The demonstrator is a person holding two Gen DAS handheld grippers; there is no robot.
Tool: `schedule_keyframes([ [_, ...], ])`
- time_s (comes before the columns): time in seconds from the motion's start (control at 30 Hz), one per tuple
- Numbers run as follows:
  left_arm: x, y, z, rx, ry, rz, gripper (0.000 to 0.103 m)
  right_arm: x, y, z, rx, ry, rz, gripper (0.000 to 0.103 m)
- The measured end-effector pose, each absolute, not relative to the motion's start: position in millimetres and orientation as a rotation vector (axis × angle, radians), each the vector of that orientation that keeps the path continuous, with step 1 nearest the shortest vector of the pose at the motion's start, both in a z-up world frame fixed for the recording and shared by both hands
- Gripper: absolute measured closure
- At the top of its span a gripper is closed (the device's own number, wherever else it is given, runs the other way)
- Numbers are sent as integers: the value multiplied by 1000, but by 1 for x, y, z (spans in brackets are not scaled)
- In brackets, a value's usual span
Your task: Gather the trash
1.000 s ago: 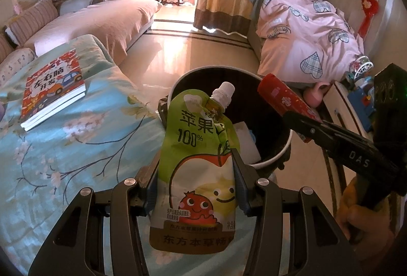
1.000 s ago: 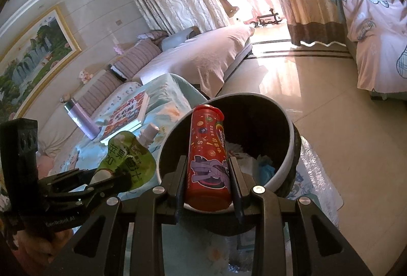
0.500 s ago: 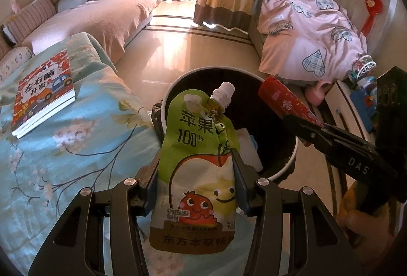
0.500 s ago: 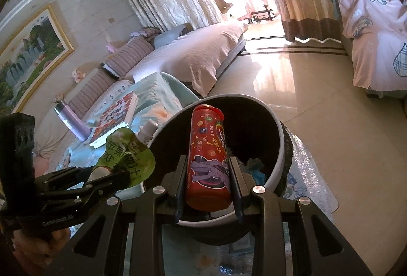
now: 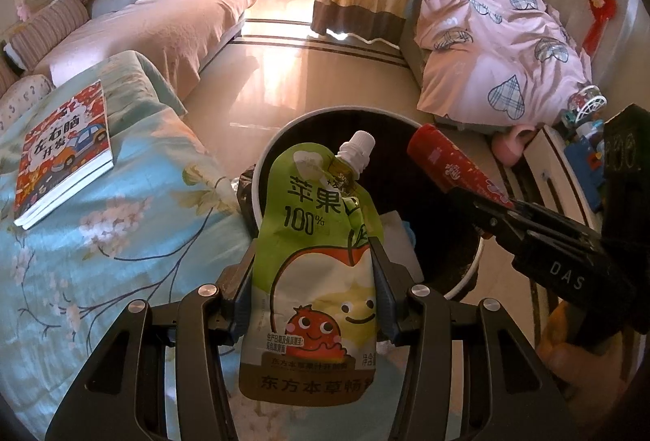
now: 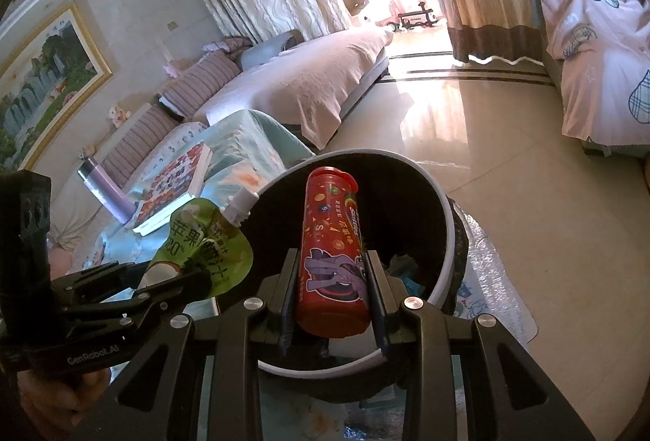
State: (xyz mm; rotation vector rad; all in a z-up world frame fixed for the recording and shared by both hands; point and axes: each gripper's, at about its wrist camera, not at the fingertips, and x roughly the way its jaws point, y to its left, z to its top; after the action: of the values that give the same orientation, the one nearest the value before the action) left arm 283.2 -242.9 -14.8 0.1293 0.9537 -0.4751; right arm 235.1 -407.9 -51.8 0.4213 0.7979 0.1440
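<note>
over 1 bin [image 5: 266, 164] – 1 pouch [image 5: 313, 262] l jaws, 1 tube [image 6: 331, 258] r jaws.

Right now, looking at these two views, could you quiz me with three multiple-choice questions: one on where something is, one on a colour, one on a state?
1. Where does the picture book lie?
A. on the floral blue cloth
B. in the bin
C. on the floor

2. What colour is the candy tube in the right gripper?
A. blue
B. red
C. white

3. What is the state of the juice pouch?
A. dropped in the trash bin
B. lying on the pink sofa
C. clamped in the left gripper

Answers: 1 A, it rests flat on the floral blue cloth. 2 B, its body and cap are red. 3 C, both pads press its sides in front of the trash bin.
</note>
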Motion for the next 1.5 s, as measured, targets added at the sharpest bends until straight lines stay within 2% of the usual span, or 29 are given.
schedule_keyframes([
  [0.93,297,-254,-14,154,991,-478,53,253,-404,-52,418,855,128,71],
  [1.07,295,-250,-10,144,981,-472,41,253,-407,-53,438,853,134,67],
  [1.13,292,-244,-6,123,973,-467,40,250,-409,-53,450,845,136,60],
  [1.27,282,-226,4,66,942,-462,39,238,-410,-46,465,819,129,57],
  [1.47,253,-197,14,1,895,-454,37,214,-403,-31,465,774,131,43],
  [1.5,247,-191,15,-10,890,-451,37,209,-401,-28,467,764,134,37],
])
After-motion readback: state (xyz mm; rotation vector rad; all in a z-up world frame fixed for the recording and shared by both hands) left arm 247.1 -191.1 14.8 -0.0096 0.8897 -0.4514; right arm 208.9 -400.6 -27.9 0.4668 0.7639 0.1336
